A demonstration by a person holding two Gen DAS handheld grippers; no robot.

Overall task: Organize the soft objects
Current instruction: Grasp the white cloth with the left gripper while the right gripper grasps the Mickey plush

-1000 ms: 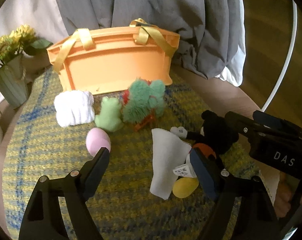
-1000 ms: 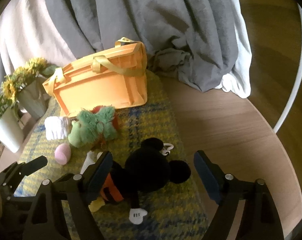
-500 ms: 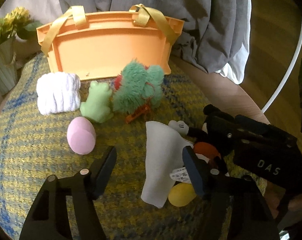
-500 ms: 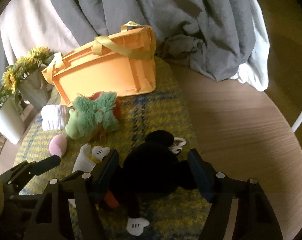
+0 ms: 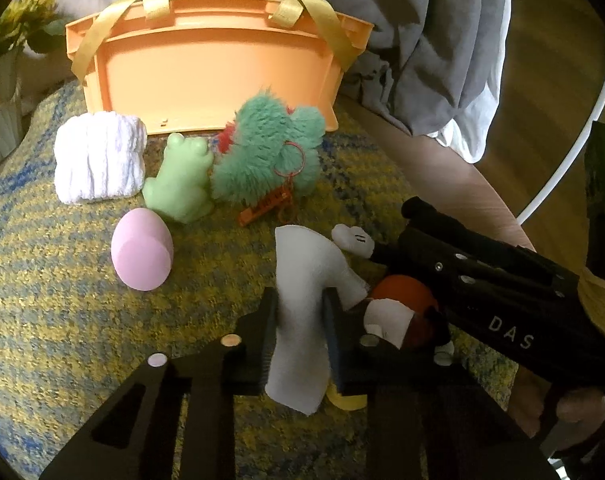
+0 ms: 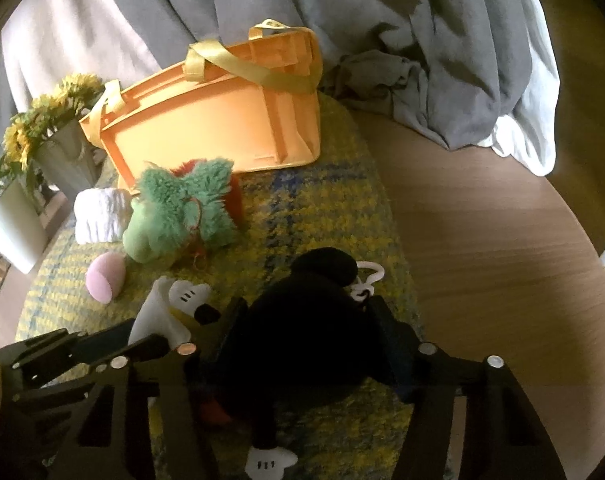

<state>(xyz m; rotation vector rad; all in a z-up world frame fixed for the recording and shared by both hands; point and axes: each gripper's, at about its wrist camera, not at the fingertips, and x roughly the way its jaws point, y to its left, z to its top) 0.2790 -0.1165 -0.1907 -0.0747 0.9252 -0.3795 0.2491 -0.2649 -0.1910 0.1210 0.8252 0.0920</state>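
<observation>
Knit mat | left tool pinching white cloth; right tool closing, seemingly gripping black plush

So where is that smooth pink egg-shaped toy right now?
In the left wrist view the pink egg lies on the yellow-and-blue knitted mat, left of centre, just in front of the pale green frog figure and the white rolled cloth.

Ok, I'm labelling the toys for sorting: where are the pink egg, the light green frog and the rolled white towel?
pink egg (image 5: 141, 249), left wrist view, middle of its rounded side.
light green frog (image 5: 179, 184), left wrist view, on its back.
rolled white towel (image 5: 98, 158), left wrist view, centre of the ribbed roll.
</observation>
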